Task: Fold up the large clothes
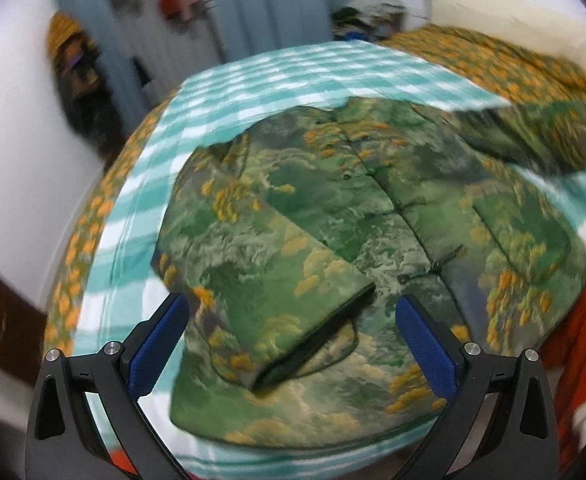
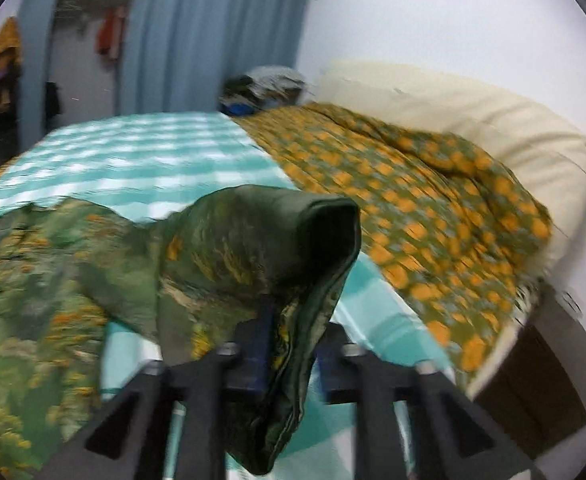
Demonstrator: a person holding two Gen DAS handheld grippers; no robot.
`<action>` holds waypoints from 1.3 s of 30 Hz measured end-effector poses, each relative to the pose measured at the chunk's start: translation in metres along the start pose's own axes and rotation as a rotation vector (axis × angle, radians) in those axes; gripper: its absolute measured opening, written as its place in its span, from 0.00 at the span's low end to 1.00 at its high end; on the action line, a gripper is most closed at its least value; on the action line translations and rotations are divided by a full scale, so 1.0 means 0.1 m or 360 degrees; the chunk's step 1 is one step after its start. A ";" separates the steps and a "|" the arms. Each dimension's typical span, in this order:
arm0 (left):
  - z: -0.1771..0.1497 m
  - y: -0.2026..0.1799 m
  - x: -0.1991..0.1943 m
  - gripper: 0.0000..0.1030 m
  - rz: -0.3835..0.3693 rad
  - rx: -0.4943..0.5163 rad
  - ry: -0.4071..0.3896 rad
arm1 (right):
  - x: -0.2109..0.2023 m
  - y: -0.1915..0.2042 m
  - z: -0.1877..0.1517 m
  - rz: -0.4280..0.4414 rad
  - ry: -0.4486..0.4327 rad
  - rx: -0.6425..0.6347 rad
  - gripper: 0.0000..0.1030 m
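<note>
A padded green jacket (image 1: 373,208) with a landscape print lies front up on a teal checked bed sheet (image 1: 273,76). One sleeve (image 1: 277,280) is folded across its body. My left gripper (image 1: 293,300) hovers open just above that folded sleeve, with nothing between its blue pads (image 1: 161,340). The other sleeve (image 1: 533,136) is lifted off the bed at the right, blurred. In the right wrist view my right gripper (image 2: 293,344) is shut on this sleeve (image 2: 277,240) near the cuff. The dark cuff opening stands above the fingers and cloth hangs below them.
An orange-flowered quilt (image 2: 433,208) is heaped along the bed's right side against a cream headboard (image 2: 453,100). A pile of clothes (image 2: 265,88) sits at the far corner. Blue curtains (image 2: 213,40) hang behind. An orange-red cloth (image 1: 585,320) lies at the jacket's right.
</note>
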State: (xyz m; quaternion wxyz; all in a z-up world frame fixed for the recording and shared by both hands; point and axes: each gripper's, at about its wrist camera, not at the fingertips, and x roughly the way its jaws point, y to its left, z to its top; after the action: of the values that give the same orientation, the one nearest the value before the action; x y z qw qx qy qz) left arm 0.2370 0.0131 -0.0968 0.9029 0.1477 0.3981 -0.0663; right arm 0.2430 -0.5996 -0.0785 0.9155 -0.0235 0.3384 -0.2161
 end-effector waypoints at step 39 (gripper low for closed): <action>-0.12 2.86 0.46 0.18 0.0083 -0.1011 0.0114 | -1.23 1.59 -0.52 0.0638 -0.0090 -0.0272 0.69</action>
State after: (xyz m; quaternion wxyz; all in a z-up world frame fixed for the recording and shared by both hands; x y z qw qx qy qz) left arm 0.3272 0.2881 -0.0775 0.8907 -0.1292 0.4265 0.0898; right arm 0.1872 -0.3992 -0.0740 0.9440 -0.0393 0.3276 0.0005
